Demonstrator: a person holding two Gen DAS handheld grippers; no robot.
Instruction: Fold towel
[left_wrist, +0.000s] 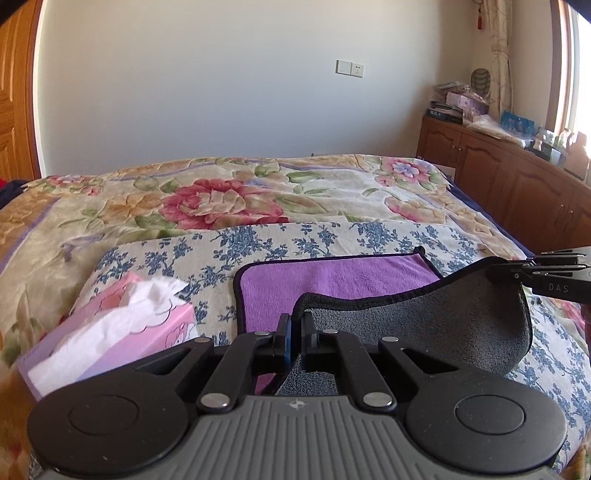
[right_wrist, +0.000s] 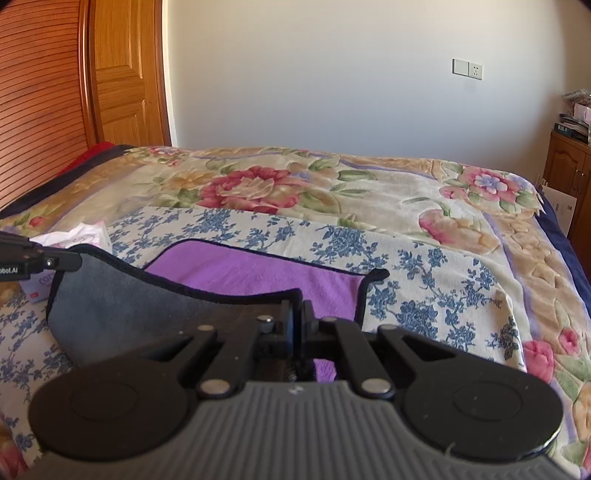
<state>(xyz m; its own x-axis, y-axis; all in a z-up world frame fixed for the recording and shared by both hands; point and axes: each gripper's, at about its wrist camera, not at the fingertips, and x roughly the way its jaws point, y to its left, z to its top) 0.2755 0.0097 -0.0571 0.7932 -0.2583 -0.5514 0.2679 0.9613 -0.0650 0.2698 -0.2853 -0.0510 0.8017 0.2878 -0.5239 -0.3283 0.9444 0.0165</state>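
Observation:
The towel is purple (left_wrist: 332, 284) on one face and grey (left_wrist: 424, 325) on the other, with a black hem. It lies on a blue-flowered cloth (left_wrist: 192, 254) on the bed. Its near edge is lifted off the bed and hangs between both grippers, grey face up. My left gripper (left_wrist: 294, 325) is shut on the near left corner. My right gripper (right_wrist: 296, 314) is shut on the near right corner; it also shows in the left wrist view (left_wrist: 517, 271). The left gripper shows in the right wrist view (right_wrist: 55, 263). The purple far half (right_wrist: 258, 269) lies flat.
A pink tissue box (left_wrist: 110, 332) with white tissue sticking out sits on the bed just left of the towel. The flowered bedspread (left_wrist: 221, 199) stretches to the wall. Wooden cabinets (left_wrist: 517, 184) with clutter stand on the right, a wooden door (right_wrist: 122, 74) on the left.

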